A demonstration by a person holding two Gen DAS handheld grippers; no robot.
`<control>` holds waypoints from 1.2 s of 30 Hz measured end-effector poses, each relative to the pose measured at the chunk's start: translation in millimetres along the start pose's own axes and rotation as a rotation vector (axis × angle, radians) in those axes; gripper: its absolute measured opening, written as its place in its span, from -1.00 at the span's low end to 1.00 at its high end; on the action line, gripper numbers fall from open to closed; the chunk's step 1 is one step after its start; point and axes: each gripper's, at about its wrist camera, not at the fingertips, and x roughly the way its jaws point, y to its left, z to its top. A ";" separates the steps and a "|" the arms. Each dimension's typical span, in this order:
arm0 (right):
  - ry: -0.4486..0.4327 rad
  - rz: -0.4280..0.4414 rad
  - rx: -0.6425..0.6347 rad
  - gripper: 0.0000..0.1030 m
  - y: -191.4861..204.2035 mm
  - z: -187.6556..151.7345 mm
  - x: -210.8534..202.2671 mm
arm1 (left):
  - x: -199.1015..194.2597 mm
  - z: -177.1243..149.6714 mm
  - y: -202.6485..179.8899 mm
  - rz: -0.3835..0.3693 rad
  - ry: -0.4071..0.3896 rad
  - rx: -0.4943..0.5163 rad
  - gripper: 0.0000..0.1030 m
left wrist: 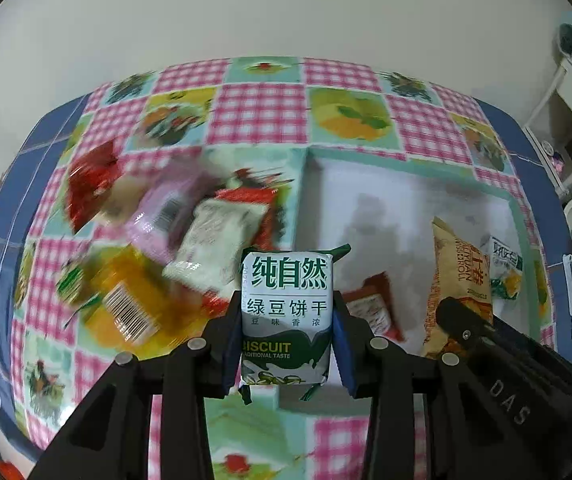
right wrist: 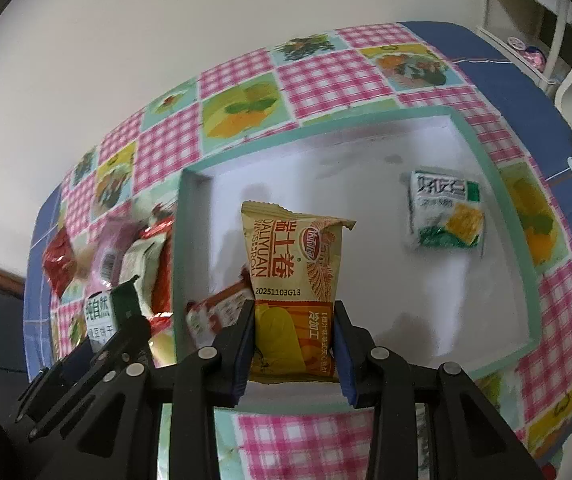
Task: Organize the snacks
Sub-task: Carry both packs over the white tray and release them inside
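Green mung-bean biscuit pack [left wrist: 287, 312] clamped in left gripper [left wrist: 286, 332], yellow egg-roll packet [right wrist: 294, 292] in right gripper [right wrist: 294, 344]; carrying step, next release both into white tray [right wrist: 482, 184].

a green-and-white biscuit packet [left wrist: 287, 316] stands upright, pinched at both sides above the near-left corner of the tray [right wrist: 482, 156]. a tan and orange egg roll packet [right wrist: 292, 280] is held upright the same way over the tray's near edge. inside the shallow white tray with its mint-green rim lie a small green-and-white cracker packet [right wrist: 448, 210], far right, and a red-and-white packet [right wrist: 215, 312], near left. left of the tray, a loose heap of packets [left wrist: 157, 240] is blurred.
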 end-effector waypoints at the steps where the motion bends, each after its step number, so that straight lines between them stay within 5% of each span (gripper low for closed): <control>1: -0.003 -0.007 0.007 -0.26 -2.3 3.4 1.3 | 3.5 4.7 -3.4 0.000 0.001 0.005 -0.20; 14: -0.012 -0.075 0.064 -0.26 -39.4 47.5 15.1 | 45.1 44.7 -43.4 0.006 -0.001 0.075 -0.20; 29: 0.008 -0.077 0.094 -0.26 -52.0 54.9 26.2 | 63.4 44.3 -62.6 -0.003 0.013 0.115 -0.19; 33: 0.013 -0.067 0.092 -0.25 -52.4 54.7 24.9 | 59.3 44.7 -61.1 -0.009 0.012 0.107 0.10; 36: 0.009 -0.061 0.087 -0.25 -51.4 54.9 22.5 | 55.0 46.5 -58.0 -0.002 0.014 0.098 0.12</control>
